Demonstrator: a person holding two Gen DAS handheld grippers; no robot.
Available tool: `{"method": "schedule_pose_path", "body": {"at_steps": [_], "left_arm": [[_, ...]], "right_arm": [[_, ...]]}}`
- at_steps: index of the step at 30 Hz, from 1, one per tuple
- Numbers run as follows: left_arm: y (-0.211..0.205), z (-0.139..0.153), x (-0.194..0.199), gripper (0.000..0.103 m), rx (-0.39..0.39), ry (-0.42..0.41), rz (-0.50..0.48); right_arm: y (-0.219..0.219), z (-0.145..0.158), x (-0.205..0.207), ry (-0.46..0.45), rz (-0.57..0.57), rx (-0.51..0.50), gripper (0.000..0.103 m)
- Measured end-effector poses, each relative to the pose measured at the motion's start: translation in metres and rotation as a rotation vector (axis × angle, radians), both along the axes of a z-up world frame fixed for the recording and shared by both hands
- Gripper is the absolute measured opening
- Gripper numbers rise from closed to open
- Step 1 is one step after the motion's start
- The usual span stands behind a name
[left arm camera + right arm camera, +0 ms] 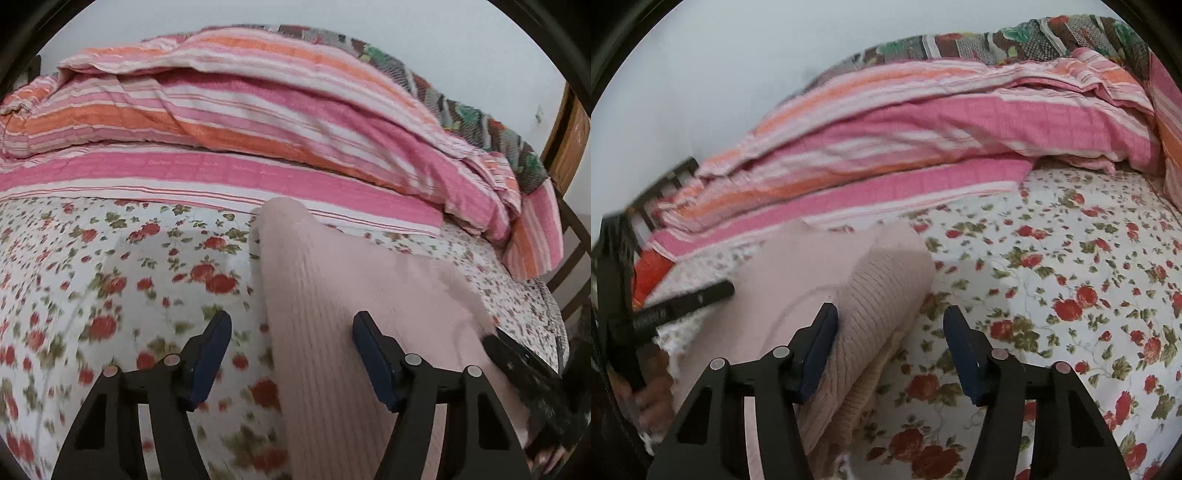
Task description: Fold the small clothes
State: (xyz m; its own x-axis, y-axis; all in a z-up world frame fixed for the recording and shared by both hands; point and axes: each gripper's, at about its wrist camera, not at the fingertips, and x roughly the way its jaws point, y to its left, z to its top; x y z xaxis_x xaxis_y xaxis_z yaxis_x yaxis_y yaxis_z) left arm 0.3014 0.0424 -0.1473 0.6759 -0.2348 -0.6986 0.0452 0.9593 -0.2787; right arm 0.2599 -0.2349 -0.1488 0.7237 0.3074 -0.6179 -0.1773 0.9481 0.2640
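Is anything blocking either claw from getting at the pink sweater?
Nothing visible. The pink sweater lies on the flowered sheet right under both open claws: left claw, right claw. The striped blanket sits farther back, off the sweater.

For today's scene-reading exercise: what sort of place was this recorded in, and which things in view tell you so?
Most likely a bedroom. The pink ribbed knit garment lies on a white bedsheet printed with red flowers, a rumpled pink and orange striped quilt is heaped behind it, and a wooden bed frame shows at the edge.
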Motion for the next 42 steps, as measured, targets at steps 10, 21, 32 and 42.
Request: {"method": "schedule_pose_path", "body": {"at_steps": [10, 21, 32, 42], "left_arm": [[0.004, -0.018, 0.049, 0.061, 0.029, 0.038, 0.041], [-0.016, -0.003, 0.016, 0.061, 0.177, -0.023, 0.034], [-0.014, 0.012, -0.050, 0.061, 0.184, -0.070, 0.065], [-0.004, 0.005, -0.102, 0.061, 0.079, -0.079, 0.050]], "right_arm": [[0.003, -0.003, -0.001, 0.000, 0.001, -0.050, 0.058], [0.001, -0.005, 0.003, 0.016, -0.002, -0.031, 0.056], [0.013, 0.000, -0.006, -0.010, 0.037, -0.049, 0.023], [0.004, 0.009, -0.024, -0.014, 0.059, 0.013, 0.024]]}}
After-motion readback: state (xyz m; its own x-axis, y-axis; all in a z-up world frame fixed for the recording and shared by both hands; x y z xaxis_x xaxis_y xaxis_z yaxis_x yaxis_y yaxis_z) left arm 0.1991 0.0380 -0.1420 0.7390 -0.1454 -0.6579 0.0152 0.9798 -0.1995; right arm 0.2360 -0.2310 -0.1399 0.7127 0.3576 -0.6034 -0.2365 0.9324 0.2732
